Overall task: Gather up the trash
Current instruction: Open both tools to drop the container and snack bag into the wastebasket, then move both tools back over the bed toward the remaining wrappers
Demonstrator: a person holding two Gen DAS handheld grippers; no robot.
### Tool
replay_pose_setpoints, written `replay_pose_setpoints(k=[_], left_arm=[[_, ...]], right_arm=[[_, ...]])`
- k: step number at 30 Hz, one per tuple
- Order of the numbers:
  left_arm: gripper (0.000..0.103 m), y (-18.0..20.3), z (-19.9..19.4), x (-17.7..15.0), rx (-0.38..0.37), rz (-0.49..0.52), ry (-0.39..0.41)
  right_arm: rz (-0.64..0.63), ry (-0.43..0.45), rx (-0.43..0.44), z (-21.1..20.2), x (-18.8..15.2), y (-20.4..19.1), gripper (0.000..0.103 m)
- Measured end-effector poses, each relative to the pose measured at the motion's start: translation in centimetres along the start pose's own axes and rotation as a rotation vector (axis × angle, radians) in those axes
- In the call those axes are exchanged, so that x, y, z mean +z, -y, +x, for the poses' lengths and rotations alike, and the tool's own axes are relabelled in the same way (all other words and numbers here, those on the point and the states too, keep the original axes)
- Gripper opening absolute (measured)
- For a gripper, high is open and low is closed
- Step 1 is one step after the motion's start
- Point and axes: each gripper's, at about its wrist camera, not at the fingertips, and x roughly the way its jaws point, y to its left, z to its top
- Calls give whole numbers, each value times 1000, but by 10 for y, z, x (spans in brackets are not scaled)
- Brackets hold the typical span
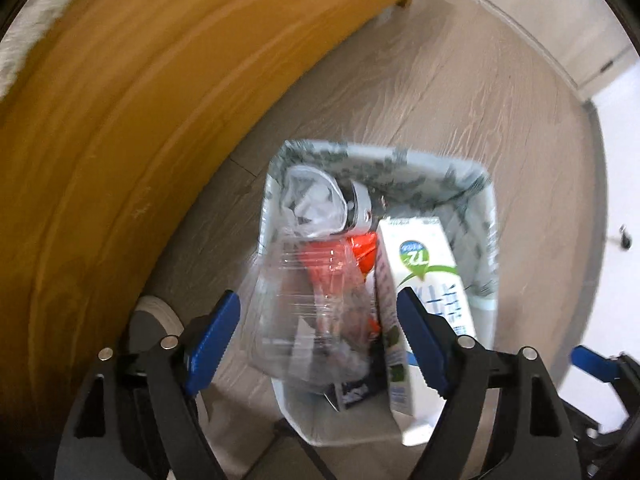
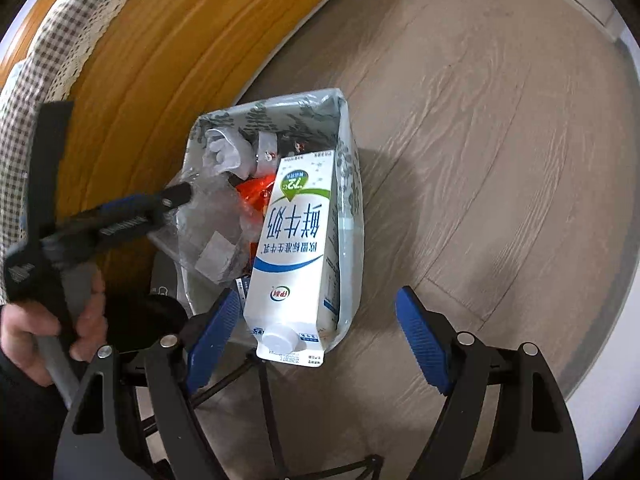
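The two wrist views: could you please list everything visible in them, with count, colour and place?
Trash bin: one, white liner with grey-green pattern, on the floor beside the wooden furniture.
Milk carton: one, white with blue and green print, upside down in the bin, cap end nearest the camera.
Clear plastic container: one, transparent, on top of the trash, between the left gripper's pads.
Orange wrapper: one, under the clear plastic.
Wooden furniture: one, orange-brown, checked cloth on top.
Floor: grey wood-grain.
Left gripper: black, blue pads, open, over the bin.
Right gripper: black, blue pads, open.
Hand: one, holding the left gripper's handle.
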Motion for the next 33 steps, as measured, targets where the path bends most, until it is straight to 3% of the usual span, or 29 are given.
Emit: replay_pose_setpoints(k=[7,11,14,18,25,28,33], left_arm=[[78,-43,-73,-8,3,-119,71],[78,-60,-125,-13,-49,-152,181],[78,-74,-159,-17,-40,-159,267],[78,-101,-203,-22,-80,-196,351],[78,-183,-287,-43,-88,-262,521],[82,-236,-319,-56,-62,-319,590],[82,-329,-350,-65,-44,-404,638]], right_arm=[[-68,41,-48,-29,8,-27,77],[-109,68,-81,-46,11,-50,77],[-136,102,-115,-66,17,-72,77],[-181,188,-149,-102,26,-108,77],[-267,288,-175,-139,38,-182,77],[-311,298,-175,-141,44,-218,77],[-413,308,-173,-140,50,-283,77]])
